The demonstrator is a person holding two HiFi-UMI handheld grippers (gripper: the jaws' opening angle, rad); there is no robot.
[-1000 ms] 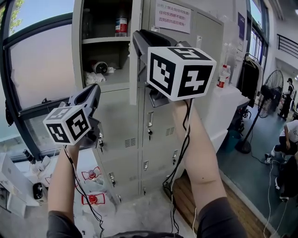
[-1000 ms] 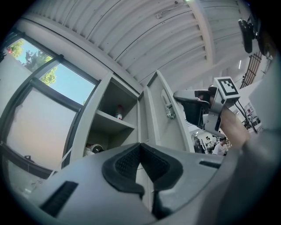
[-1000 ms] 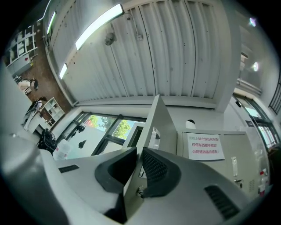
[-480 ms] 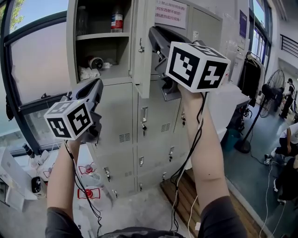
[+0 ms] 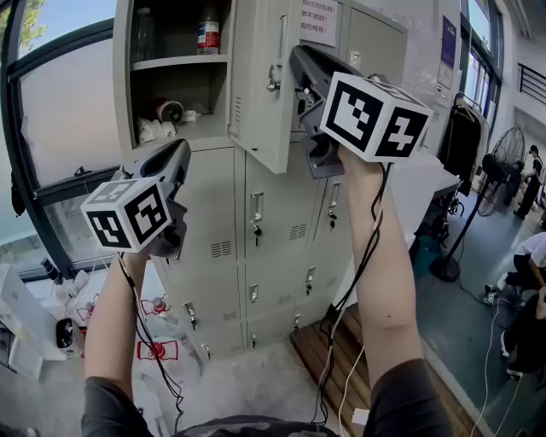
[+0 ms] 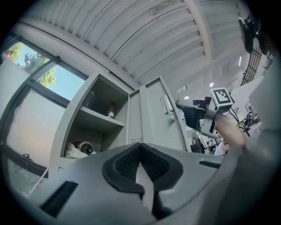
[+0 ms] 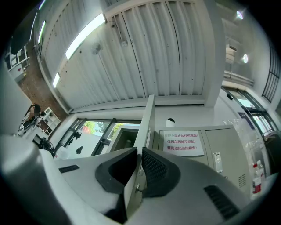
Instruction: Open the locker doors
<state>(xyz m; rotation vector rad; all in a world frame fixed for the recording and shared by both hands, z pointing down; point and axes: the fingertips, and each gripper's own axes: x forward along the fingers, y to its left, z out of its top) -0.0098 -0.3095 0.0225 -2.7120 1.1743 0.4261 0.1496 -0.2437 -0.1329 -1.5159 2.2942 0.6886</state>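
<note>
1. A bright room with a large window [image 5: 60, 128] at the left and a bank of grey lockers [image 5: 281, 213] against the wall; a standing fan [image 5: 503, 154] is far off at the right.
2. The top-row locker door [image 5: 260, 85] stands swung out from the bank toward the camera, its latch on the outward face.
3. The right tool [image 5: 300, 68] is raised at the door's free edge, on the door's right side in the head view. In the right gripper view the door's thin edge [image 7: 147, 118] runs up between the two pads, and the right tool [image 7: 139, 151] is clamped on it, jaws nearly together.
4. Left of the door, the compartment [image 5: 136, 94] is exposed: a bottle [image 5: 208, 34] on the upper shelf, a roll-like object [image 5: 168, 109] and a white rag [image 5: 153, 130] below.
5. The left tool [image 5: 177, 158] is held lower, in front of the lockers beneath that compartment and well apart from the door. Its pads [image 6: 127, 160] meet at the tips with nothing between them.
6. A printed notice [image 5: 317, 17] is stuck on the locker right of the door.
</note>
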